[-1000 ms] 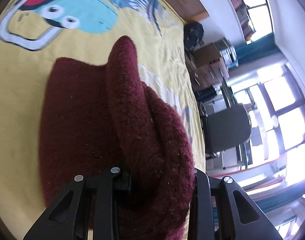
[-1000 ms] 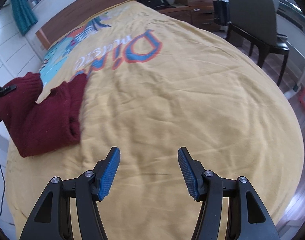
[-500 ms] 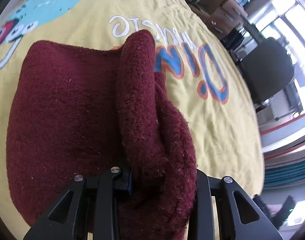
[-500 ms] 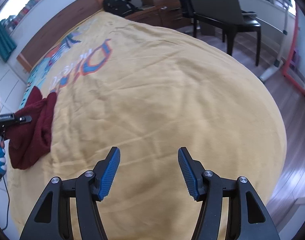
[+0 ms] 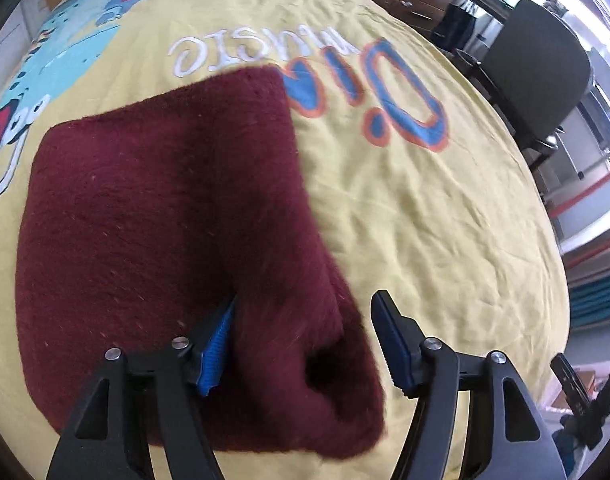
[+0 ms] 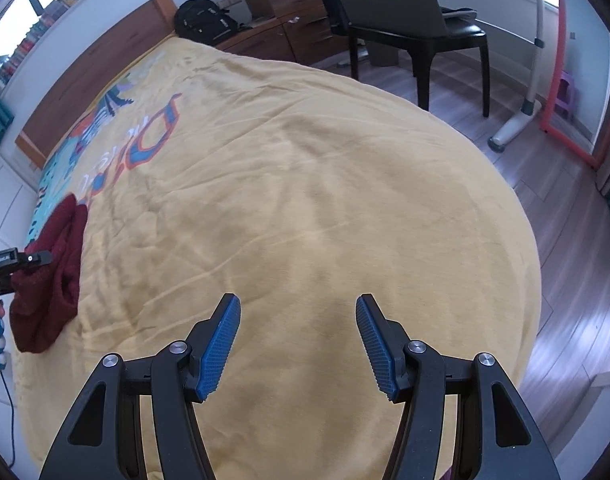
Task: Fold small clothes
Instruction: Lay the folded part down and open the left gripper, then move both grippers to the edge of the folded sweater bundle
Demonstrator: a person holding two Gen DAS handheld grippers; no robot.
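Dark red fuzzy knit garment [image 5: 157, 216] on yellow printed bedspread [image 5: 405, 216] looks soft, light, floppy: pinch its folded edge; left gripper [image 5: 305, 344] agape astride it, right gripper [image 6: 297, 344] agape, empty.

Plain maroon garment [image 5: 157, 216] on yellow bedspread [image 5: 425, 216] with seemingly cartoon print.
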